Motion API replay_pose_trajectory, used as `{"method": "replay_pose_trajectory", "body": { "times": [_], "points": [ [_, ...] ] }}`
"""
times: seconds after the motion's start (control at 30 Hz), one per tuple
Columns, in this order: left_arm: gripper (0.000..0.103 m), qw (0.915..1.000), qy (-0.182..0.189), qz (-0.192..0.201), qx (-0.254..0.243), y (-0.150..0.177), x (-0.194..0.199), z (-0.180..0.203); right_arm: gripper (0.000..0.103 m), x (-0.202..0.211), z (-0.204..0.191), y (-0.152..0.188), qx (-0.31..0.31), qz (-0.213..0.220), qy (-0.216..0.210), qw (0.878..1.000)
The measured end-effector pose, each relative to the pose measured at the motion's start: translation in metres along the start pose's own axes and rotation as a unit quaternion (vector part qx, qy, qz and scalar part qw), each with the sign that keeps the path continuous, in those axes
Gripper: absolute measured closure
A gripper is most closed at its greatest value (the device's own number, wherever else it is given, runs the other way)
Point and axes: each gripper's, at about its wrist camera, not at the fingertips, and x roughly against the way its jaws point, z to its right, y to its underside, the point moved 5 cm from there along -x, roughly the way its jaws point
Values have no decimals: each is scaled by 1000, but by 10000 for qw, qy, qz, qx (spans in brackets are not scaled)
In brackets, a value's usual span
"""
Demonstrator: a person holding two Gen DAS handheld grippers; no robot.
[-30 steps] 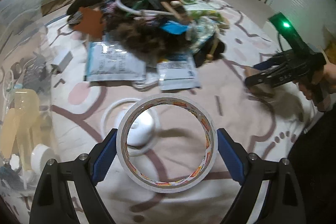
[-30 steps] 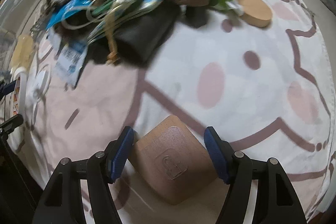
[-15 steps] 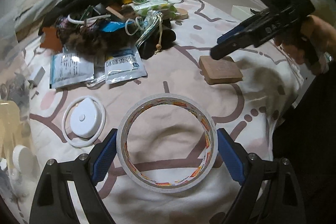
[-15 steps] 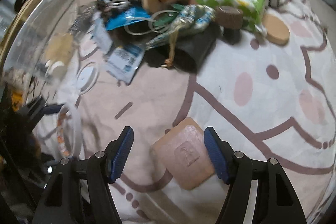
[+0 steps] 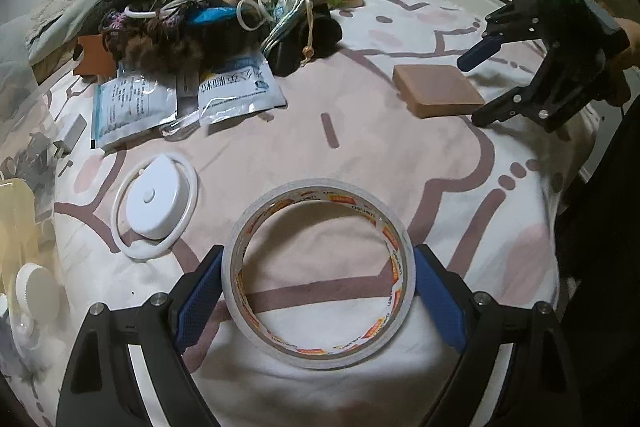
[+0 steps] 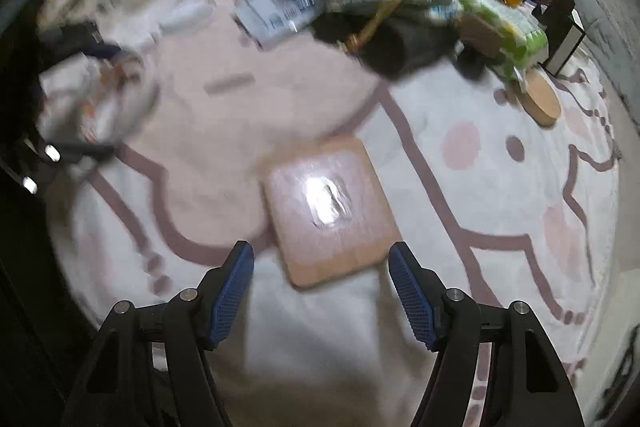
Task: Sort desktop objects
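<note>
Item: tape roll [image 5: 320, 273], gripped across its outer rim by the left gripper [image 5: 318, 297], one blue pad [image 5: 200, 297] on each side. Location: low centre of the left wrist view, above the patterned cloth [image 5: 460, 207].

Handling advice: judged step is carrying the roll to its sorting place. Keep the squeeze steady and light; the ring is thin-walled and may oval or twist out if pressed harder or swung fast. Keep it level during the carry.

Description: wide, thin ring of pale tape, open centre, cardboard core printed in red and yellow on the inside.

Item: tan square block [image 6: 330, 213], flat on the cloth, glossy patch on top, rounded corners. The right gripper [image 6: 322, 301] hangs over it, fingers spread wide and empty, block's near edge lying between the tips at 12 o'clock. Right view is blurred.

Other stock: white round device with ring cord [image 5: 154, 207] at 10 o'clock of the roll; clutter heap [image 5: 208, 27] at 11 o'clock, well apart.
</note>
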Motion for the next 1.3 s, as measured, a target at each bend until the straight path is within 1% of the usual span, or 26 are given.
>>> {"method": "replay_pose_trajectory", "body": {
  "times": [0.03, 0.1, 0.13, 0.17, 0.23, 0.33, 0.37, 0.43, 0.5, 0.53, 0.57, 0.6, 0.63, 0.7, 0.8, 0.93, 0.97, 1.03, 1.17, 1.3],
  "points": [
    [12, 10000, -18, 11, -29, -1, -1, 0, 33, -3, 4, 1, -30, -45, 39, 10000],
    [11, 9999, -50, 38, -79, -1, -2, 0, 29, -5, 16, -1, -181, -42, 29, 9998],
    [11, 9999, -62, 53, -100, -1, -1, 0, 29, -5, 20, -2, -223, -26, 108, 9997],
    [11, 9999, -64, 60, -118, -2, -2, 0, 29, -5, 28, -4, -270, 4, 306, 9992],
    [11, 9999, -66, 67, -117, -3, -3, 0, 29, -6, 42, -6, -401, 23, 531, 9978],
    [10, 9998, -85, 99, -123, -5, -5, -2, 29, -9, 68, -7, -808, 24, 769, 9938],
    [10, 9998, -90, 111, -123, -6, -6, -3, 29, -9, 74, -7, -916, 28, 774, 9928],
    [10, 9999, -58, 95, -99, -7, -7, -4, 29, -7, 78, -8, -973, 46, 697, 9928],
    [10, 10000, -7, 74, -38, -7, -9, -5, 27, -15, 70, -17, -924, 113, 383, 9949],
    [9, 10000, 16, 61, -5, -6, -9, -6, 24, -13, 66, -19, -898, 161, 145, 9957],
    [8, 10000, 11, 53, 48, -6, -10, -7, 14, -13, 61, -21, -894, 217, -42, 9958],
    [8, 10000, 35, 44, 82, -5, -10, -8, 10, -12, 57, -25, -916, 298, -99, 9953],
    [8, 9999, 67, 26, 121, -5, -10, -9, 7, -11, 56, -28, -942, 365, -94, 9948],
    [8, 9998, 97, 10, 176, -4, -11, -10, 7, -12, 54, -34, -1067, 424, -127, 9933],
    [7, 9999, 69, -5, 151, -4, -11, -9, 7, -19, 55, -43, -1404, 361, -164, 9893],
    [4, 9999, 30, -28, 158, -3, -12, -10, 7, -31, 54, -43, -1573, 187, 156, 9872],
    [4, 9998, 43, -43, 177, -3, -12, -11, 7, -34, 52, -44, -1600, 170, 176, 9868],
    [4, 9997, 91, -96, 221, -4, -14, -12, 7, -38, 52, -46, -1745, 152, 137, 9845],
    [4, 9993, 137, -182, 304, -5, -16, -13, 7, -43, 58, -47, -2200, 123, -39, 9754],
    [4, 9990, 139, -336, 272, -5, -18, -12, 7, -44, 58, -50, -2298, 131, -8, 9731]
  ]
}}
